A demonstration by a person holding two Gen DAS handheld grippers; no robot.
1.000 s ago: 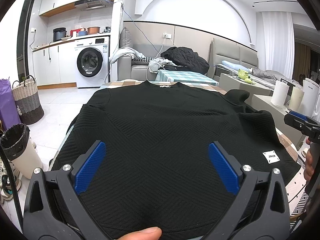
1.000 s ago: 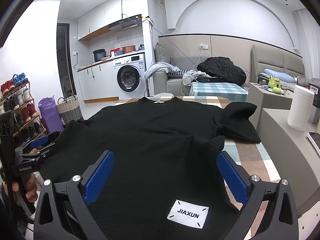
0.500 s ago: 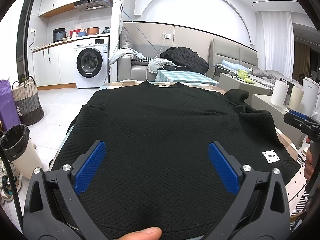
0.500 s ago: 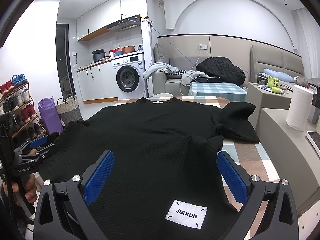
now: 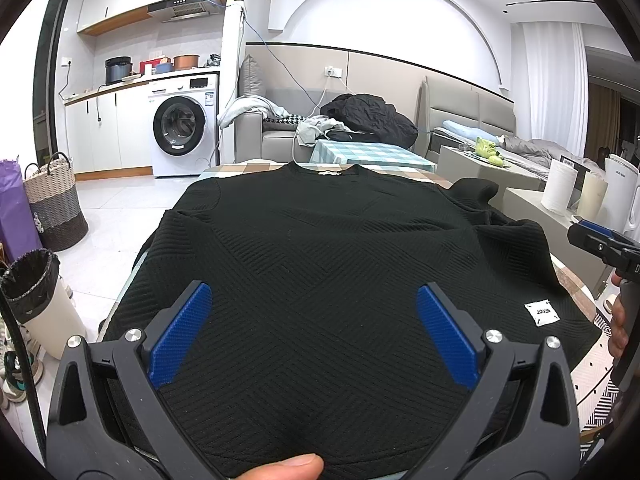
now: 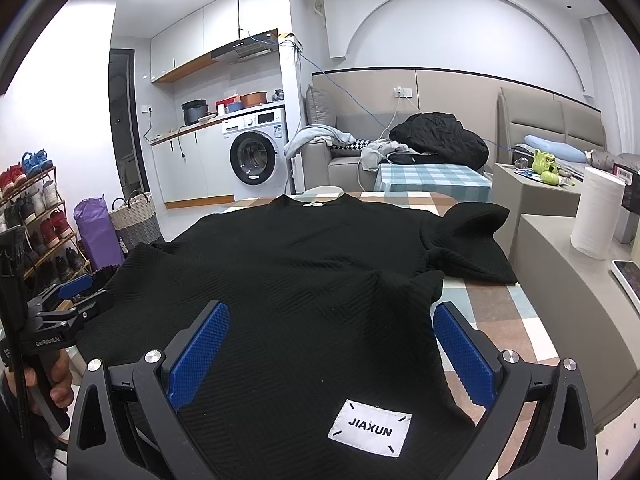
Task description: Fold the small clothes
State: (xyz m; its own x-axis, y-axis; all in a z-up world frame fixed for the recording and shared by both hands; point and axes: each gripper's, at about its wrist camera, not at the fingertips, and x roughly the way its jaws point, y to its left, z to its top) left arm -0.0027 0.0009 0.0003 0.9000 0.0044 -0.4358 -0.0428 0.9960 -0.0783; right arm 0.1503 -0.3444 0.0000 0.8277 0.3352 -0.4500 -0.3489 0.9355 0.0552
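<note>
Nearest the right gripper (image 6: 332, 344), whose blue-padded jaws stand wide apart and hold nothing, a white patch (image 6: 370, 428) sewn near the hem reads "JIAXUN". It belongs to the black textured shirt (image 6: 304, 280), which lies spread flat on the checked table (image 6: 512, 320), neck at the far end, one sleeve crumpled on the right. The left gripper (image 5: 314, 328) hovers over the hem, jaws likewise spread wide and empty; its body, seen from the right wrist, bears the marking "GenRobot.AI". Farther off stand a washing machine (image 6: 256, 156) and a sofa (image 6: 320, 160) heaped with clothes.
</note>
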